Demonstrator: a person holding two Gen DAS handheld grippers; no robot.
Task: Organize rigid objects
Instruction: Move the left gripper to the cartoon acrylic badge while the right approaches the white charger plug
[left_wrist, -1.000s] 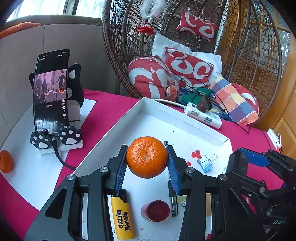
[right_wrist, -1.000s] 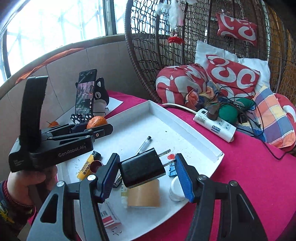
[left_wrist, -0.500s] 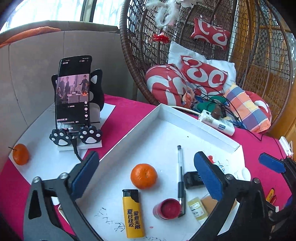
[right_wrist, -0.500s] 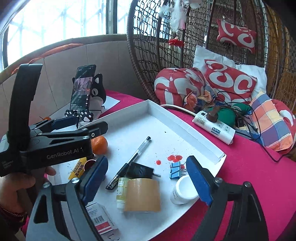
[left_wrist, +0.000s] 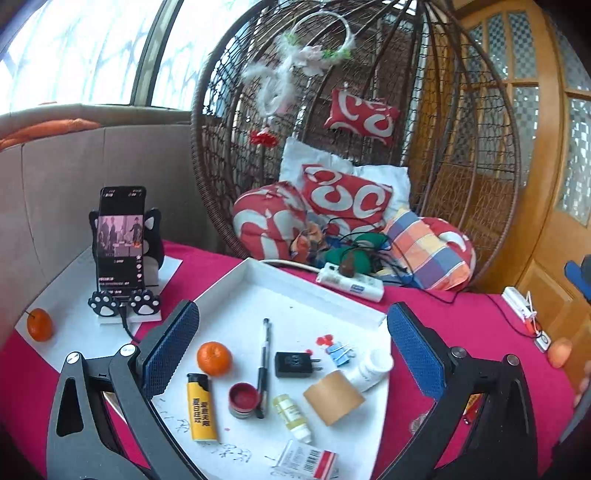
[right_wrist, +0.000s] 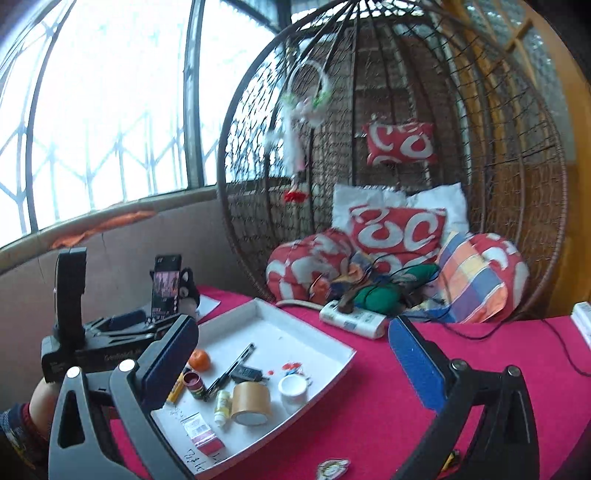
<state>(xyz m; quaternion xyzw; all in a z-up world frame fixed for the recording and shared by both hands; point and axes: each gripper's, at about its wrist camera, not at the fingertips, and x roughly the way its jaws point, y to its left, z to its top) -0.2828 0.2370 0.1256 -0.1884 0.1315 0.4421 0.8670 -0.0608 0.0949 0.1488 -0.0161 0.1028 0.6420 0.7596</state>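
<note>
Left gripper (left_wrist: 291, 354): jaws wide apart, nothing between them, held above the near edge of the white tray (left_wrist: 258, 269). Right gripper (right_wrist: 293, 360): likewise spread and empty, raised over the red tablecloth (right_wrist: 424, 387) just right of the tray. Both look parked clear of the load, presumably so the person can survey what is gathered.

In the tray, left wrist view, near to far: a barcoded box (left_wrist: 306, 459) at the front edge; a yellow lighter (left_wrist: 201, 411) lying flat; a small red pot (left_wrist: 243, 399) touching the lower end of a black pen (left_wrist: 263, 363); a small pale bottle (left_wrist: 293, 417) on its side; a roll of brown tape (left_wrist: 332, 397) lying against a white jar (left_wrist: 371, 369). Behind them sit an orange (left_wrist: 214, 358), a black plug (left_wrist: 295, 364) with prongs pointing right, and a blue binder clip (left_wrist: 339, 350). The far half of the tray is bare; items cluster at the near end, probably because that is the shortest reach.

Outside the tray: a second orange (left_wrist: 40, 324) on a white sheet at far left, a phone (left_wrist: 120, 240) upright in a cat-shaped stand, a white power strip (left_wrist: 349, 282) by the cushions, and small bits on the cloth at right, too blurred to name.

Judgement: most of the sorting seems done; the loose orange and the scraps at right are likely candidates next.
</note>
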